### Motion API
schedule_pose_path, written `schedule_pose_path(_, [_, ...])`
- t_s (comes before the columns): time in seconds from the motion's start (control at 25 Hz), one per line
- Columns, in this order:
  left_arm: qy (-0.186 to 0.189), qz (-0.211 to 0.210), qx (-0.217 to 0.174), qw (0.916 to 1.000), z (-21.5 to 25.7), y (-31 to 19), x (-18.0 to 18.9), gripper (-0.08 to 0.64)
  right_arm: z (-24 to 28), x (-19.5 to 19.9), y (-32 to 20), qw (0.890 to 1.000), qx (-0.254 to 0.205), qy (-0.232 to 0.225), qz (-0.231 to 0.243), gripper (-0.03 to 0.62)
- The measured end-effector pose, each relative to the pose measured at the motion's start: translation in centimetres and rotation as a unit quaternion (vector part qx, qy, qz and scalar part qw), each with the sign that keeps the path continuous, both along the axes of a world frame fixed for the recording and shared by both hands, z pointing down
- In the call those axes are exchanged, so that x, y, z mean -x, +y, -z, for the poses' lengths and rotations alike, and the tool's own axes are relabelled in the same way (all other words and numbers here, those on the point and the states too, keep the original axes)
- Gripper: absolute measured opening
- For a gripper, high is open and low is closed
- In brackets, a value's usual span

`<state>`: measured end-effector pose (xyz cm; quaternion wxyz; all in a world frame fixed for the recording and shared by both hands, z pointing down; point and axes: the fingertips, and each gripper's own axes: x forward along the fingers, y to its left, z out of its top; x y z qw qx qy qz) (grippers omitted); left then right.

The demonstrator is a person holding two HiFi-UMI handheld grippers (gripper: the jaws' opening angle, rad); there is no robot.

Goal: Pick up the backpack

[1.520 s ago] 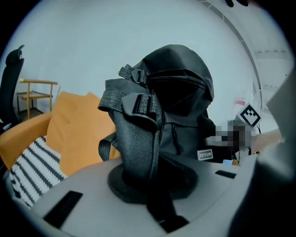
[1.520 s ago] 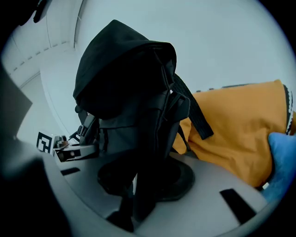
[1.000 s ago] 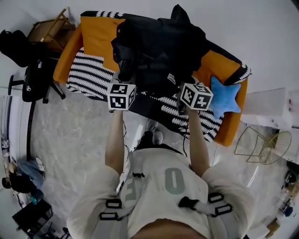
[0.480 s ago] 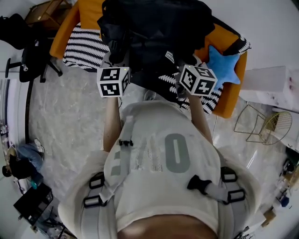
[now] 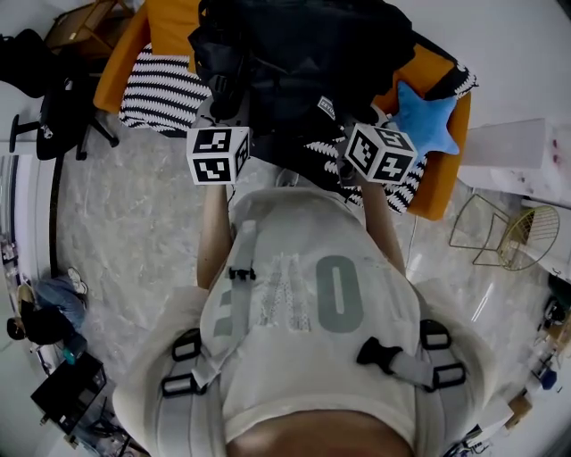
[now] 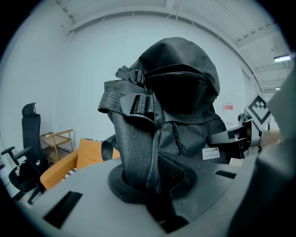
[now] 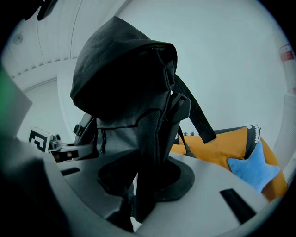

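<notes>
The black backpack [image 5: 303,62] hangs between both claws, held up over the orange sofa [image 5: 168,27], in front of the person's chest. The left claw [image 6: 148,187] is clenched on the mesh shoulder strap [image 6: 134,148], which runs up out of the pinched jaws to the top of the pack. The right claw [image 7: 138,190] is likewise clamped on the other shoulder strap [image 7: 155,134], its jaws standing a little wider because the padded fabric is bunched thicker between them. Both claws point gently downward and sit side by side at the sofa's front edge, the pack's bulk rising ahead of them.

From either gripper view the pack stands against the wall with the sofa's orange cushions low and behind it, so it looks lifted clear of the seat. The pack's underside is hidden behind the claw bodies, and the head view cannot show a gap, so that stays a judgement. The striped blanket [image 5: 161,89] lies on the sofa to the left of the pack, and the blue star cushion [image 5: 430,120] rests at the sofa's right end, neither one caught in the straps.

The grasp and the lift appear done. What may be left is only to carry the pack fully away from the sofa and hold it steady, keeping both straps from slipping.
</notes>
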<state>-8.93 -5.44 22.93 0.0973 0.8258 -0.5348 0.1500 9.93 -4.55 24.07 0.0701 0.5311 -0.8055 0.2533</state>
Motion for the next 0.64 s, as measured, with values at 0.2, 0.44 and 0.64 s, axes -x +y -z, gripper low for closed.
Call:
schedule_pose_path(0.2, [0.013,-0.007,0.001,0.9999,0.0,-0.2,-0.4,0.057,0.0,-0.4,-0.3,1.0,-0.001,0.004,-0.005,0.102])
schedule_pose_path(0.44, [0.011,-0.012,0.001,0.9999,0.0,-0.6,-0.2,0.057,-0.2,-0.2,-0.5,1.0,0.002,0.002,-0.01,0.102])
schedule_pose_path(0.64, [0.012,-0.015,-0.001,0.9998,0.5,-1.1,-0.5,0.057,0.4,-0.5,-0.9,1.0,-0.001,0.002,-0.011,0.102])
